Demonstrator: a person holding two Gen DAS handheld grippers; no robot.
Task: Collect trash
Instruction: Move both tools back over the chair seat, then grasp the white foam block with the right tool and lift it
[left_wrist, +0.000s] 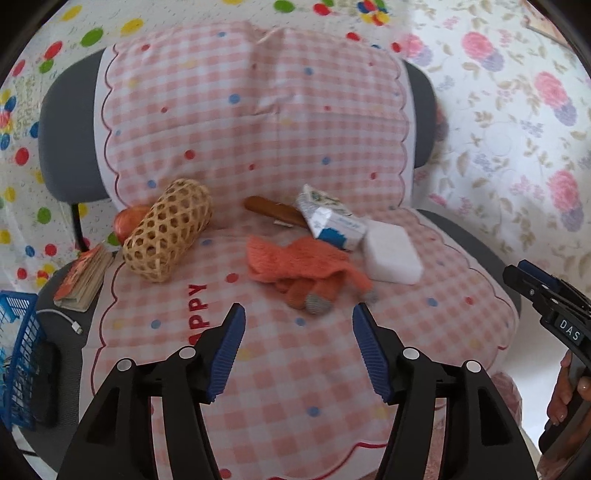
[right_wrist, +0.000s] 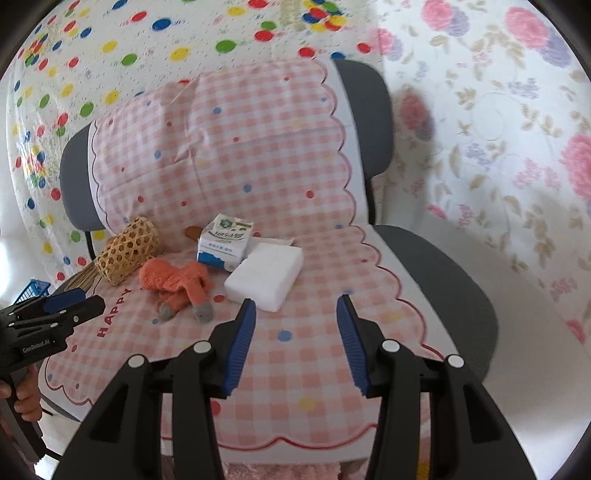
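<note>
A crumpled white and blue milk carton (left_wrist: 330, 219) (right_wrist: 224, 242) lies at the back of the chair seat. Beside it lie a white foam block (left_wrist: 392, 254) (right_wrist: 266, 276), an orange knitted glove (left_wrist: 303, 267) (right_wrist: 177, 282), a brown sausage-like stick (left_wrist: 273, 211) and a woven bamboo basket (left_wrist: 166, 230) (right_wrist: 127, 249) on its side. My left gripper (left_wrist: 299, 317) is open and empty, just in front of the glove. My right gripper (right_wrist: 295, 308) is open and empty, in front of the foam block.
A pink checked cloth (left_wrist: 288, 369) (right_wrist: 295, 354) covers the grey office chair (right_wrist: 443, 266). A blue plastic crate (left_wrist: 18, 354), a small book (left_wrist: 85, 277) and a white cable (left_wrist: 70, 321) lie at the left. An orange ball (left_wrist: 127, 219) sits behind the basket.
</note>
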